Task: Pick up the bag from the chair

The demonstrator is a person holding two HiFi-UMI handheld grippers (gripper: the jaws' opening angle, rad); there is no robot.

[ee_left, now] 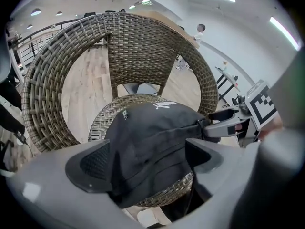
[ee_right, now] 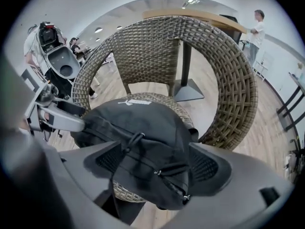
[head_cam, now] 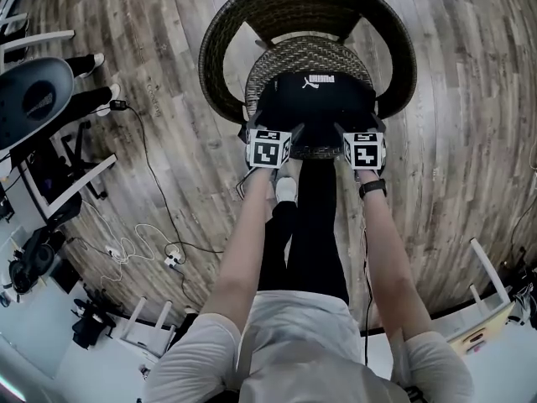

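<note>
A black bag (head_cam: pixel 315 103) with a white logo lies on the seat of a round wicker chair (head_cam: pixel 226 32). Both grippers are at its near edge. My left gripper (head_cam: pixel 274 127) is open at the bag's left front, and in the left gripper view the bag (ee_left: pixel 152 128) bulges between its spread jaws (ee_left: pixel 145 161). At the right front my right gripper (head_cam: pixel 359 128) is open too, with the bag (ee_right: pixel 138 123), its cord and its zip hanging between the pads (ee_right: pixel 159 163). The chair's woven back (ee_left: pixel 47 80) (ee_right: pixel 228 66) curves round behind the bag.
The person's black-trousered legs (head_cam: pixel 310 225) and a white shoe (head_cam: pixel 287 190) are right below the chair. Cables (head_cam: pixel 134 242) trail over the wooden floor at left, near a grey office chair (head_cam: pixel 33 99). A white frame (head_cam: pixel 495 284) stands at right. A table post (ee_right: pixel 186 66) and a person (ee_right: pixel 257 27) are behind.
</note>
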